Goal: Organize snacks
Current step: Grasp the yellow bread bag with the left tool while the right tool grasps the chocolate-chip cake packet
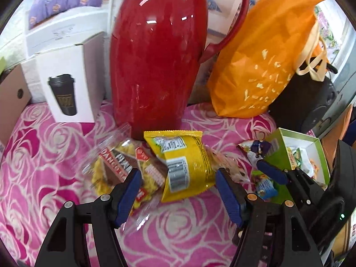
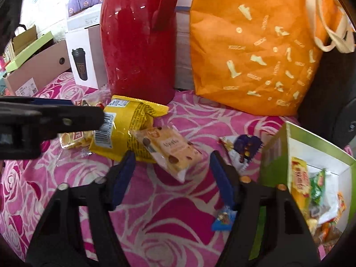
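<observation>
While my two grippers hover with jaws spread wide and empty, the red jug [image 1: 160, 53] serves as landmark. Right of it leans the orange bag [image 2: 255, 44]; farther right and nearer me, the green box [image 2: 311, 142] already holds several wrapped snacks, so the sorting appears partly done. At the jug's foot lies the yellow packet [image 1: 187, 162], framed by my left gripper [image 1: 178, 189], overlapping a clear packet of yellow snacks [image 1: 115, 166] on its left. My right gripper [image 2: 171, 173] brackets the biscuit pack [image 2: 169, 151], just right of the yellow packet. Between jug and box rest a purple-and-white wrapper [image 2: 242, 149] and a small blue sweet [image 2: 222, 220]. By my estimate, five items remain on the pink rose cloth [image 1: 44, 155].
</observation>
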Demonstrator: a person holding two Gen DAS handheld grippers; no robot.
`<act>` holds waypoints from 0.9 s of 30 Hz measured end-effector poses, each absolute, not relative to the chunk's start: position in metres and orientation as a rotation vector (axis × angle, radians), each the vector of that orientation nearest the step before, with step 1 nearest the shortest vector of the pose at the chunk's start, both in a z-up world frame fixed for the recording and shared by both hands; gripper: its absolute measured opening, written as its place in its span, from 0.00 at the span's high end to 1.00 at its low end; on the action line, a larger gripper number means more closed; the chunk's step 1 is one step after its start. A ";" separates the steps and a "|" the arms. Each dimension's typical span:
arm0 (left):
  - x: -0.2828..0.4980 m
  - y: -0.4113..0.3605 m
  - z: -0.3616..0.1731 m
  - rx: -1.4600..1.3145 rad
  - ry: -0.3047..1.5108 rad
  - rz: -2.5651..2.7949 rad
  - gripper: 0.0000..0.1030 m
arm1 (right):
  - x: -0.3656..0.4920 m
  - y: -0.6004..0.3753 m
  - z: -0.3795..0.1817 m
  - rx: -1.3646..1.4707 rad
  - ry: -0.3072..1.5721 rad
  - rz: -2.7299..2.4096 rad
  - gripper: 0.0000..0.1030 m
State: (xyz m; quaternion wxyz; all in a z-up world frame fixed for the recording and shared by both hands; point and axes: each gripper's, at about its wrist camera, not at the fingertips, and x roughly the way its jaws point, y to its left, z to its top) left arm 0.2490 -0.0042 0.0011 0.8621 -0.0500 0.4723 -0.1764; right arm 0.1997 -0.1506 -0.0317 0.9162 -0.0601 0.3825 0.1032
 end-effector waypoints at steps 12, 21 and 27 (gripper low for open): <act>0.284 -0.039 -0.032 -0.084 1.075 -0.374 0.32 | 0.160 -0.168 -0.023 -0.076 0.794 0.252 0.91; 0.252 -0.036 -0.027 -0.065 1.081 -0.432 0.58 | 0.132 -0.181 -0.021 0.016 0.809 0.288 0.91; 0.188 -0.009 -0.009 -0.075 1.047 -0.484 0.58 | 0.101 -0.181 -0.027 0.047 0.829 0.323 0.91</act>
